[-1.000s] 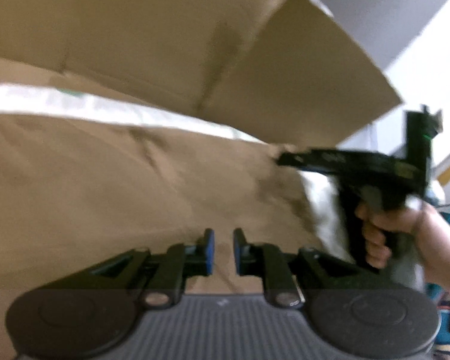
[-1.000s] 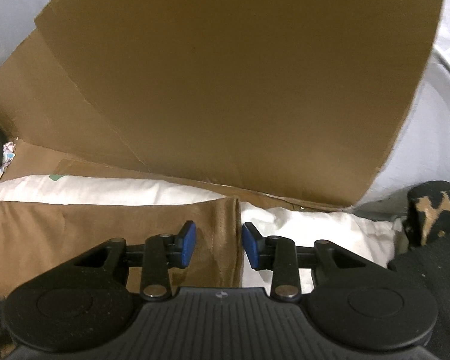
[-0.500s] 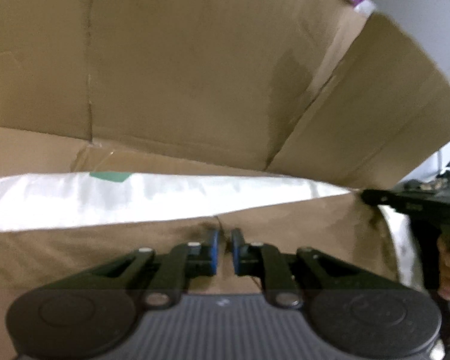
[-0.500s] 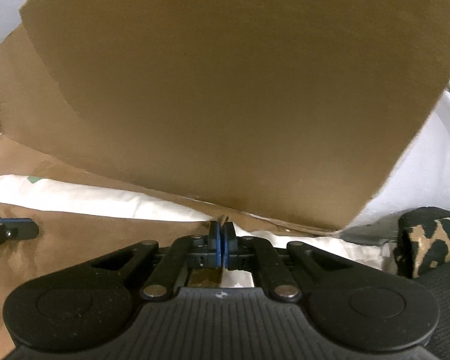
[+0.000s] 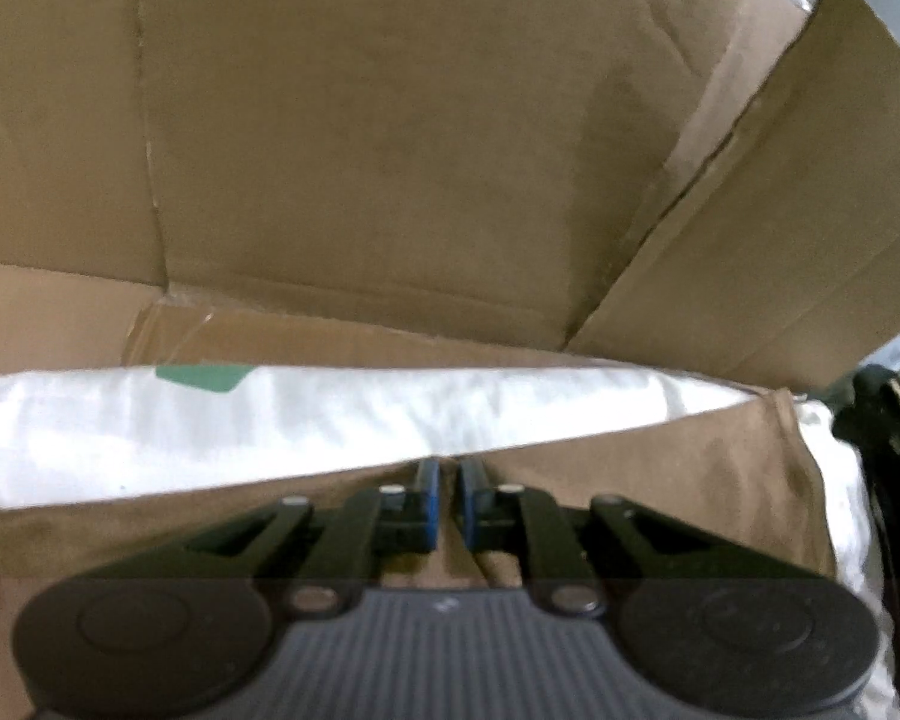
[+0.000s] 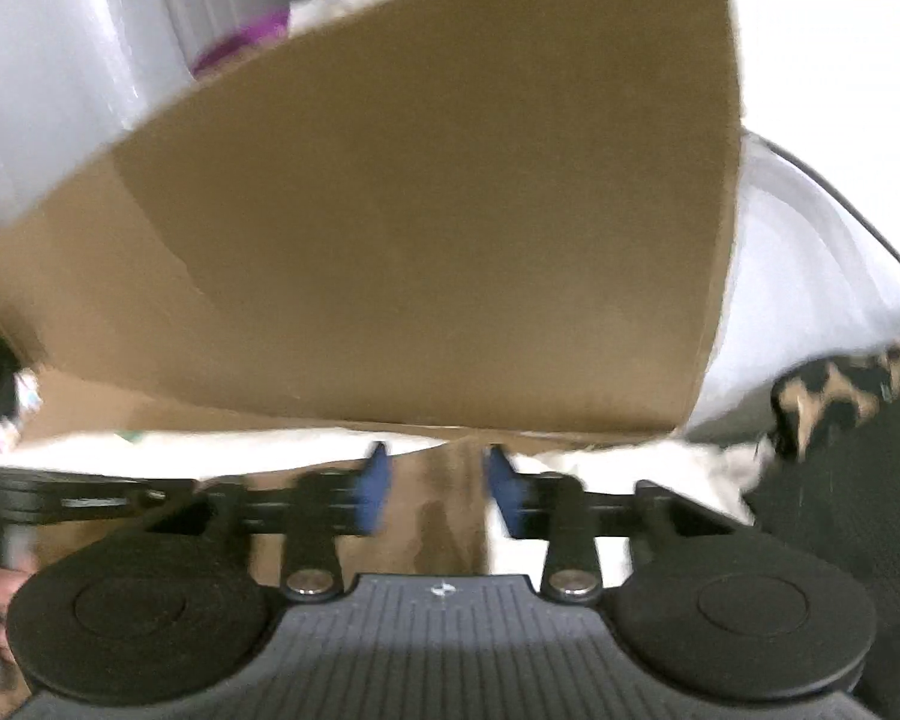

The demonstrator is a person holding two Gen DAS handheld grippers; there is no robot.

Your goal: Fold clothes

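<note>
Left wrist view: my left gripper (image 5: 444,495) is pinched almost closed on the top edge of the brown garment (image 5: 660,480).

Brown cloth lies across a white sheet (image 5: 270,420) before a cardboard box (image 5: 390,150). My right gripper (image 6: 435,489) is opening, its blue pads (image 6: 372,495) apart either side of the garment's corner, not pressing it.
</note>
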